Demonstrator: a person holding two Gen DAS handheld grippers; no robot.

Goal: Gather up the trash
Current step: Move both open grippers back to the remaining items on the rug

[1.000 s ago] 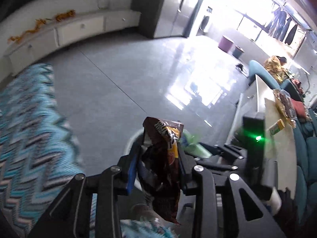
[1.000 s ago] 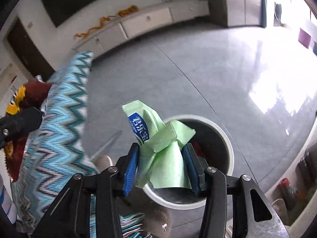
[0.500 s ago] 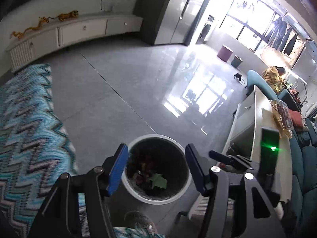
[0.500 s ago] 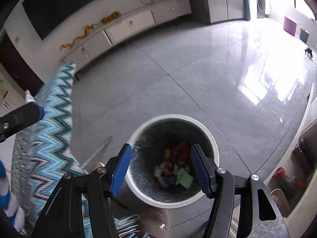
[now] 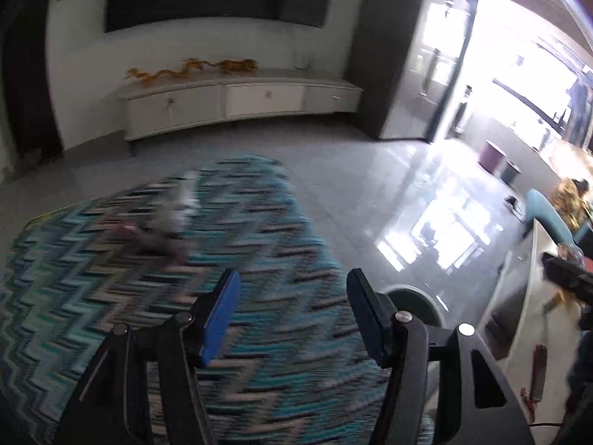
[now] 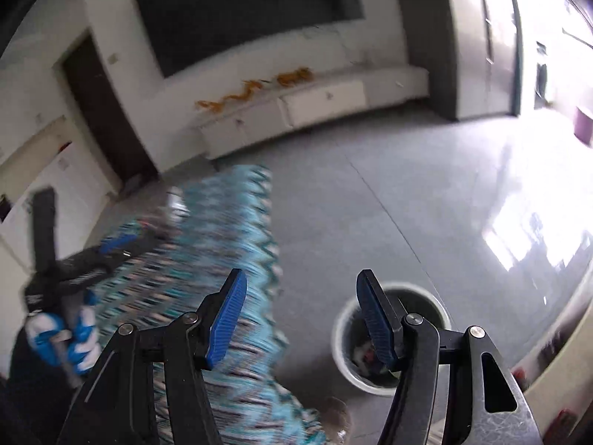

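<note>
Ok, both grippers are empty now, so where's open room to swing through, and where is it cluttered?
Free: the grey tiled floor between the zigzag rug, the white cabinet and the trash bin. The near end of the rug under the left gripper looks bare. Crowded: blurred litter on the rug's far part. Right gripper hangs beside the bin.

Both the left tool (image 5: 292,313) and the right tool (image 6: 300,315) stand empty, jaws spread apart.

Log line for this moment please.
left gripper: open, empty | right gripper: open, empty | trash bin: holds trash | patterned cloth: blurred items remain
</note>
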